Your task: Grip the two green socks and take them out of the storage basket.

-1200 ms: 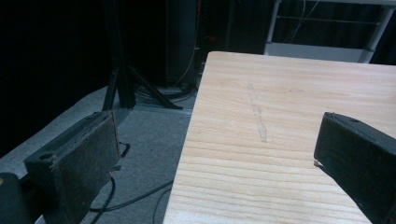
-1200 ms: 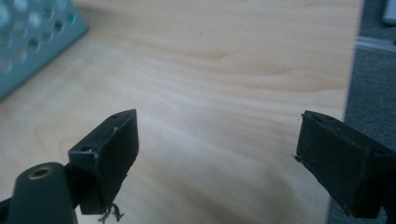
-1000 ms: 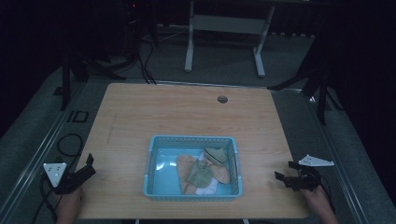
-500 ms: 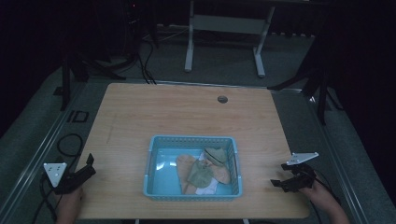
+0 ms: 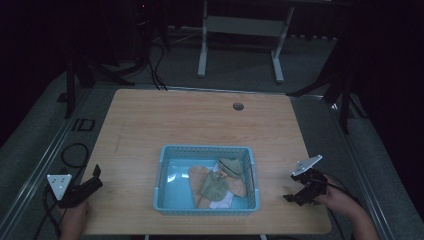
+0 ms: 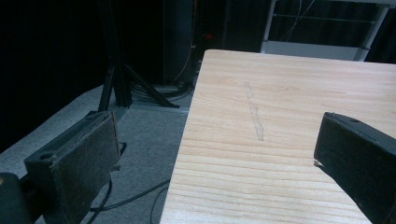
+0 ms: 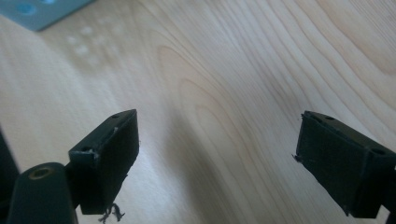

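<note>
A light blue plastic basket (image 5: 165,175) sits on the wooden table (image 5: 200,120) near its front edge. Inside lie several folded cloths, tan (image 5: 197,176), olive green (image 5: 214,186) and white (image 5: 220,202). My left gripper (image 5: 95,177) rests at the table's front left corner, open and empty; its jaws stand wide apart in the left gripper view (image 6: 215,154). My right gripper (image 5: 296,192) hovers over the front right corner, tipped down at the wood, open and empty (image 7: 217,158). A corner of the basket (image 7: 42,11) shows top left in the right gripper view.
A round cable hole (image 5: 238,106) sits near the table's far edge. Cables (image 5: 75,155) lie on the grey floor left of the table. A white metal frame (image 5: 240,30) and black stands (image 5: 345,85) are behind the table.
The right gripper has drawn back toward the front edge and tilted downward, its grey plate now raised. The left gripper has stayed put.
</note>
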Action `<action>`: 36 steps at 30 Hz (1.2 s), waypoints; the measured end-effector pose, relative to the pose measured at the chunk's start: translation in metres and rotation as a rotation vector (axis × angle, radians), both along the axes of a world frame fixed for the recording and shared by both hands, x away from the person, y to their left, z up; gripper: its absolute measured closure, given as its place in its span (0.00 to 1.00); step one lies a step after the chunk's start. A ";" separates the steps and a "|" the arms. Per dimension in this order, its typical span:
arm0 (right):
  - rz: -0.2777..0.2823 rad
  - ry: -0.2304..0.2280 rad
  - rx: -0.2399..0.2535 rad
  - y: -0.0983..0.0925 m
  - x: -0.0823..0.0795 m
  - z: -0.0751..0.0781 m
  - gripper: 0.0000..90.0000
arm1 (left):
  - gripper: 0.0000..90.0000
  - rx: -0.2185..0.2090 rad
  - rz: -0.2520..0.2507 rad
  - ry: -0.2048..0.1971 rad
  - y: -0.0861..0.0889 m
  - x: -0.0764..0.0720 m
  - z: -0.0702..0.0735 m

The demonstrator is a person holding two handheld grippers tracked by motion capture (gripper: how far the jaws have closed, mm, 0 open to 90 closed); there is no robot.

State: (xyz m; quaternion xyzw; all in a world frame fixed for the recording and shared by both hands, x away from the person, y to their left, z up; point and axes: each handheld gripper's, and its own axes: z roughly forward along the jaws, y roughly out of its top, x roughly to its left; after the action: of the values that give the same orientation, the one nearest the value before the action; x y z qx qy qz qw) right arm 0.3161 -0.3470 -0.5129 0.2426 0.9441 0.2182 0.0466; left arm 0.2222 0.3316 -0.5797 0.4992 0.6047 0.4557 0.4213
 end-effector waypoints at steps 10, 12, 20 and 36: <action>0.075 -0.001 -0.005 0.026 0.002 0.022 0.15 | 0.00 -0.003 -0.004 0.001 0.000 0.000 0.000; 0.102 0.000 -0.001 0.035 0.003 0.031 0.16 | 0.00 -0.002 -0.005 0.002 0.000 0.000 0.000; 0.177 -0.011 0.011 0.057 0.005 0.049 0.16 | 0.00 -0.003 -0.007 0.003 0.000 0.000 0.000; 0.287 0.000 -0.013 0.107 0.014 0.066 0.16 | 0.00 0.000 -0.009 0.011 0.001 0.000 0.000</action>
State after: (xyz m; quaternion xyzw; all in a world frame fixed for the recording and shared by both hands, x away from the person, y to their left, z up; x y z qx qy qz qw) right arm 0.3297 -0.2400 -0.4472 0.1046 0.9705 0.2164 0.0167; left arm 0.2227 0.3323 -0.5795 0.5045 0.6045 0.4511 0.4202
